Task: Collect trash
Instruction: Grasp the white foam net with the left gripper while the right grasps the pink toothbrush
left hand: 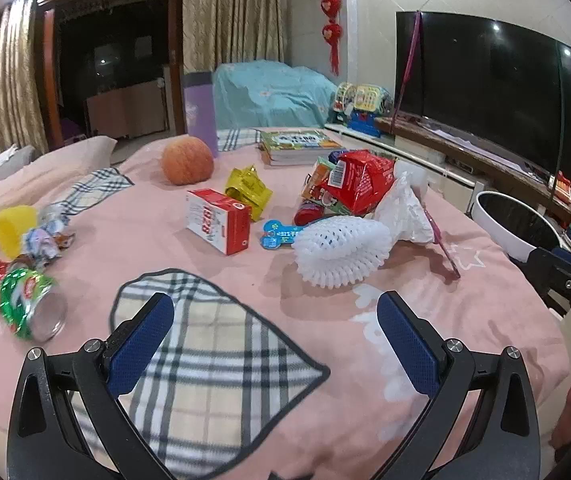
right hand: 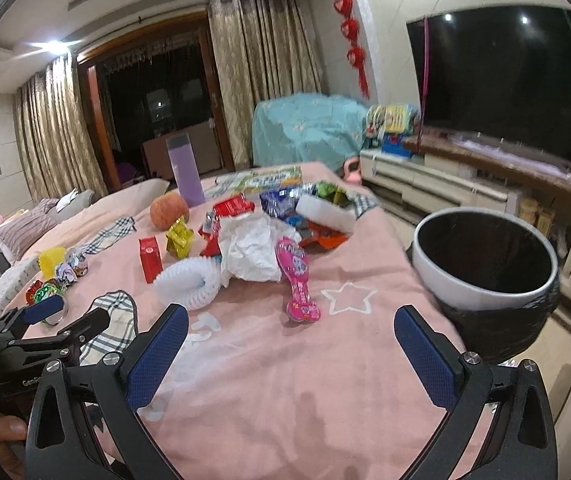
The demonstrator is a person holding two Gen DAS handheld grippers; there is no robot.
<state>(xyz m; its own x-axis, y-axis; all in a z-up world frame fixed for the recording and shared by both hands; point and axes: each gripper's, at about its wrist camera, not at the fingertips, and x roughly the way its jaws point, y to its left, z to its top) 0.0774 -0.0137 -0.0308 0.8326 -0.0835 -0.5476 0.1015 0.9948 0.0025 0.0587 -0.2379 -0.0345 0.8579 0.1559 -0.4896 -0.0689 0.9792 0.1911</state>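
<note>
Trash lies scattered on a pink tablecloth (left hand: 245,280): a white foam fruit net (left hand: 341,246), a red-and-white carton (left hand: 219,220), a yellow wrapper (left hand: 247,190), crumpled white paper (left hand: 405,208), red snack packets (left hand: 353,186) and a green can (left hand: 31,306) at the left. My left gripper (left hand: 275,316) hangs open above the plaid patch, nothing between its blue pads. My right gripper (right hand: 291,328) is open too, short of the foam net (right hand: 189,284) and a pink toy brush (right hand: 297,276). A white-rimmed bin (right hand: 481,276) with a black liner stands at the table's right edge.
An apple (left hand: 187,160), a purple bottle (left hand: 201,112) and books (left hand: 299,146) sit at the far side. A yellow cup (left hand: 13,226) and foil wrappers (left hand: 45,236) lie at the left. A TV (left hand: 489,92) on a low cabinet stands beyond the bin, with toys beside it.
</note>
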